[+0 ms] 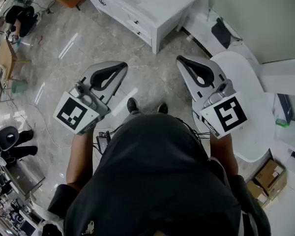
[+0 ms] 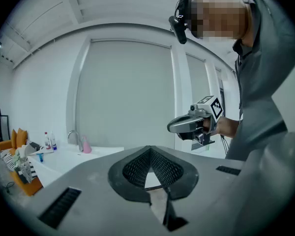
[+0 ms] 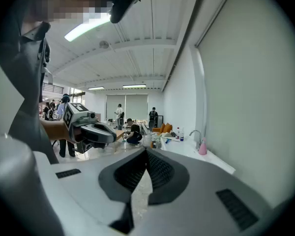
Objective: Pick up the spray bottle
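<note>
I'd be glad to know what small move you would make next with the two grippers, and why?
Probably step toward the white counter, where the bottles stand: left gripper and right gripper are both shut, empty, and over the floor, well short of it.

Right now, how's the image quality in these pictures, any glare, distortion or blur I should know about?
Head view: sharp, evenly lit, with white glare streaks on the glossy floor. Left gripper view: strong fisheye, black corners, the straight lines of the wall bowed. Right gripper view: same fisheye curve, and the ceiling light is blown out.
</note>
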A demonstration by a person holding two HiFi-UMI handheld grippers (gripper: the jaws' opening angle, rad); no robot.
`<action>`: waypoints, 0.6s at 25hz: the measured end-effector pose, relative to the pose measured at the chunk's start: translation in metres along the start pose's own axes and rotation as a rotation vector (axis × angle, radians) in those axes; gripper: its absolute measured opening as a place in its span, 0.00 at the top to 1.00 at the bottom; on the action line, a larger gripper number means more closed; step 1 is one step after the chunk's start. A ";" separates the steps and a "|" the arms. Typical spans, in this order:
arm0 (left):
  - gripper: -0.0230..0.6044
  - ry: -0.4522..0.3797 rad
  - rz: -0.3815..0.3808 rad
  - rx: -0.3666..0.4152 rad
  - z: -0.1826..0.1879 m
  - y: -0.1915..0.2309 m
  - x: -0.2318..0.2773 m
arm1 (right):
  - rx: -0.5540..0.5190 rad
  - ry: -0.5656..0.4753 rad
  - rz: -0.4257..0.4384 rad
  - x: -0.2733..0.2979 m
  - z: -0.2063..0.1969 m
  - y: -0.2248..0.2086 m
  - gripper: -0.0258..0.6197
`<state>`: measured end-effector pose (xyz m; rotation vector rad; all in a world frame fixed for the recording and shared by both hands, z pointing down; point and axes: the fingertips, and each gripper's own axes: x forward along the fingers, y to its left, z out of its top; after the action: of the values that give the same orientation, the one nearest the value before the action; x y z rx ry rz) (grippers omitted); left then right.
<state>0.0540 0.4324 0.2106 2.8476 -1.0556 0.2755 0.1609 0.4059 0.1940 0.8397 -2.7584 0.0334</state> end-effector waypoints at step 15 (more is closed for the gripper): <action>0.96 0.020 0.005 0.016 0.007 -0.019 0.045 | 0.058 -0.054 0.046 -0.019 -0.010 -0.037 0.95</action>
<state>0.1011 0.4172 0.2126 2.8504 -1.0623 0.3131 0.1985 0.3868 0.1965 0.8021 -2.8395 0.1016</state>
